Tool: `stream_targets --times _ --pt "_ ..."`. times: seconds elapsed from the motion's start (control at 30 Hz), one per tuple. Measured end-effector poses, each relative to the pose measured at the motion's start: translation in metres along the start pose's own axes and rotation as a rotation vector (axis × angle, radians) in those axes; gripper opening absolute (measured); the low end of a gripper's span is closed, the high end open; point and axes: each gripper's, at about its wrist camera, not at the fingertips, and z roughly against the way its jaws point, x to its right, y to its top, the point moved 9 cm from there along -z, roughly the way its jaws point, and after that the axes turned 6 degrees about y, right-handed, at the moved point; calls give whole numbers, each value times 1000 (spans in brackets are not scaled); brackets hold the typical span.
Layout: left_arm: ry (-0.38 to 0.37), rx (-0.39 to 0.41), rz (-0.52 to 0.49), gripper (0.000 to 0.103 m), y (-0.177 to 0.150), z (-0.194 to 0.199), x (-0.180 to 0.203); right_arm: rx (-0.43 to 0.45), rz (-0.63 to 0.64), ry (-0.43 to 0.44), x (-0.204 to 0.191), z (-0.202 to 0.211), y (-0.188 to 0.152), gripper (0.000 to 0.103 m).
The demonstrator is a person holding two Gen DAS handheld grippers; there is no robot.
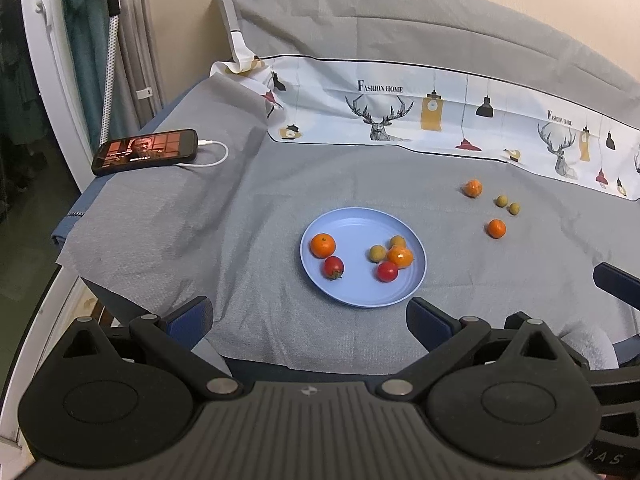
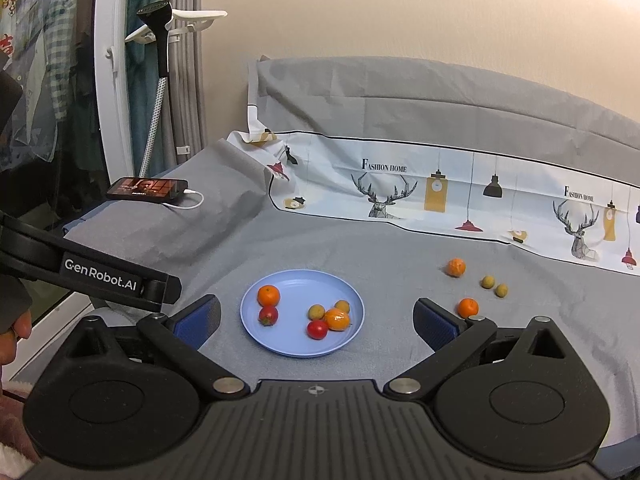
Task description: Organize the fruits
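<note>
beige wall (image 2: 400, 12) — grey curtain (image 2: 186, 80), white frame (image 2: 110, 80) at left

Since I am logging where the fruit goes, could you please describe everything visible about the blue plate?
The blue plate is round, shallow and light blue, seemingly matte plastic, with a raised rim. It lies flat on the grey cloth, near the front middle. It holds six fruits: two oranges, two red tomatoes and two small yellow-green fruits, four of them clustered on its right side. Neither gripper touches it.
</note>
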Motion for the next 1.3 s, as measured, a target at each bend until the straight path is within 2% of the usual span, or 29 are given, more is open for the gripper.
stream_targets --times 0.83,1.3 --pt "2 -29 4 103 -1 -11 -2 -40 -1 14 1 -10 -4 102" --pt "6 -116 -28 103 -6 -45 9 -104 -54 10 15 -35 -18 102"
